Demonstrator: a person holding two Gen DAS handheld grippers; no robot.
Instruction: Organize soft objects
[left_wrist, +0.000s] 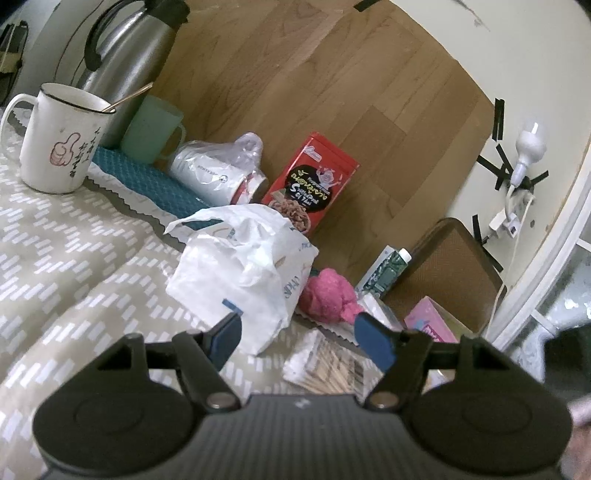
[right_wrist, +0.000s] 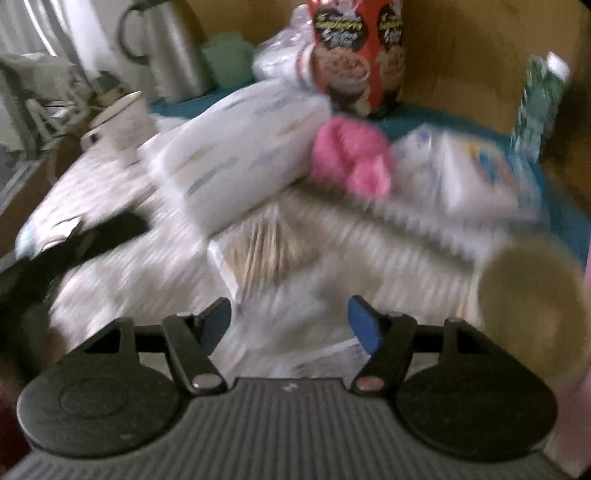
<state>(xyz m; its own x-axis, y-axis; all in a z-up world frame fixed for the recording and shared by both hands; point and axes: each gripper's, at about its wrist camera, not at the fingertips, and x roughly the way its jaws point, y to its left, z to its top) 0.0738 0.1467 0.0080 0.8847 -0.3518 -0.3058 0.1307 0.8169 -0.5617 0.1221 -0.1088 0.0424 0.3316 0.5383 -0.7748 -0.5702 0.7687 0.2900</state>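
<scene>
A pink fluffy soft object lies on the patterned cloth beside a crumpled white plastic bag. My left gripper is open and empty, just in front of the bag and a little short of the pink object. In the blurred right wrist view the pink object lies past the white bag. My right gripper is open and empty, above a clear packet of wooden sticks. The other gripper shows as a dark shape at the left.
A white mug, steel flask, green cup, wrapped can and red snack box stand along the back. A green bottle, tissue pack, pink box and brown chair back are right. A yellow round lid is near right.
</scene>
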